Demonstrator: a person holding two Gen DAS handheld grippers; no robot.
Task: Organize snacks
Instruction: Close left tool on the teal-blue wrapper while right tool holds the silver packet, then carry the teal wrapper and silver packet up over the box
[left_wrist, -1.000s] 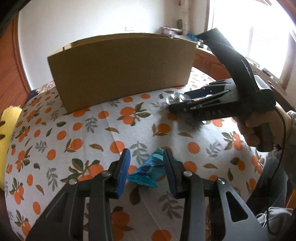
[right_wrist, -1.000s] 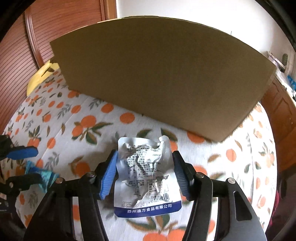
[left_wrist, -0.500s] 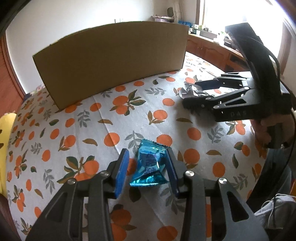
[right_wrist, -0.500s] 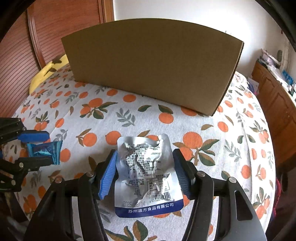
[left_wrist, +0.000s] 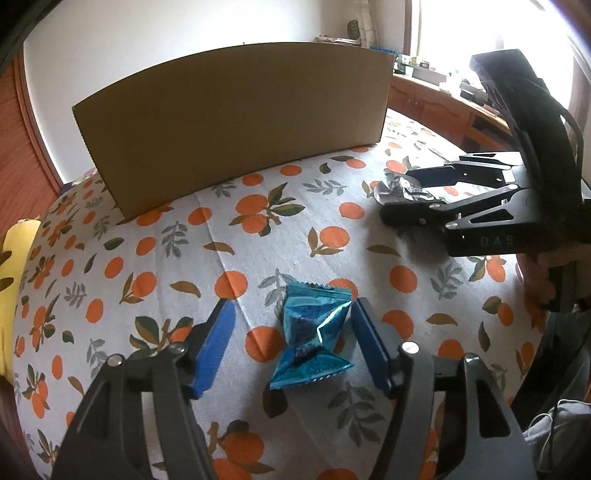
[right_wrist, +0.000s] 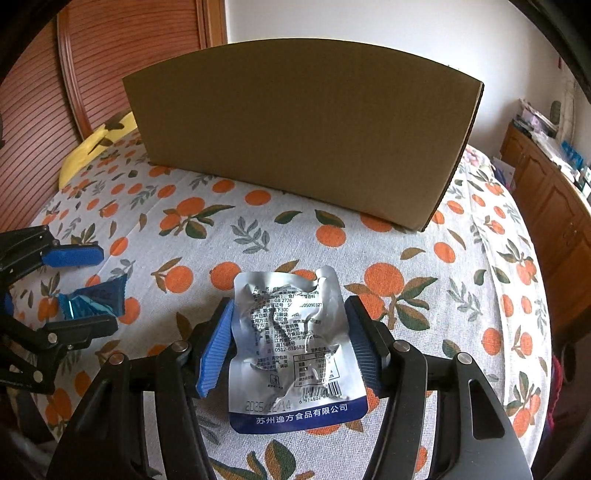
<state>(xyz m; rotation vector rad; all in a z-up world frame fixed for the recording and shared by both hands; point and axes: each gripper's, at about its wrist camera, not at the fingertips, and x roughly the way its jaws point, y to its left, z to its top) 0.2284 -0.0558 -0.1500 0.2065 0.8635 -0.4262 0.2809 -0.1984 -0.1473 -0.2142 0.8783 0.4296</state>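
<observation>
While the left gripper (left_wrist: 291, 347) points down at the bed, its two blue pads (left_wrist: 216, 347) have just been spreading apart. The blue snack (left_wrist: 312, 332) lies on the orange-print sheet (left_wrist: 258, 206) between them. The right pad sits just beside the wrapper's edge, and I cannot tell if it touches; the left pad is clear of it, with bare sheet in the gap. Farther back stands the cardboard box (left_wrist: 236, 122), upright, its long brown wall facing the camera. There is a wide stretch of open sheet between the snack and the box. At the right, the right gripper (left_wrist: 402, 195) reaches in low over the sheet, held by a hand (left_wrist: 535, 273), with crinkled silver foil at its tip. A yellow pillow (left_wrist: 16, 258) peeks in at the left edge.

In the right wrist view, the right gripper (right_wrist: 288, 343) has its pads pressed on both sides of the silver packet (right_wrist: 295, 343), which has a blue strip along the bottom. The packet's top corner is bent. The box (right_wrist: 303, 125) stands ahead, and its right end shows a thin dark edge. Open sheet (right_wrist: 424, 258) lies between the packet and the box, and more runs to the right, where the bed rounds off beside wooden cupboards (right_wrist: 554, 206). At the left edge the left gripper (right_wrist: 83, 284) shows, with the blue snack (right_wrist: 98, 297) on the sheet between its fingers.
</observation>
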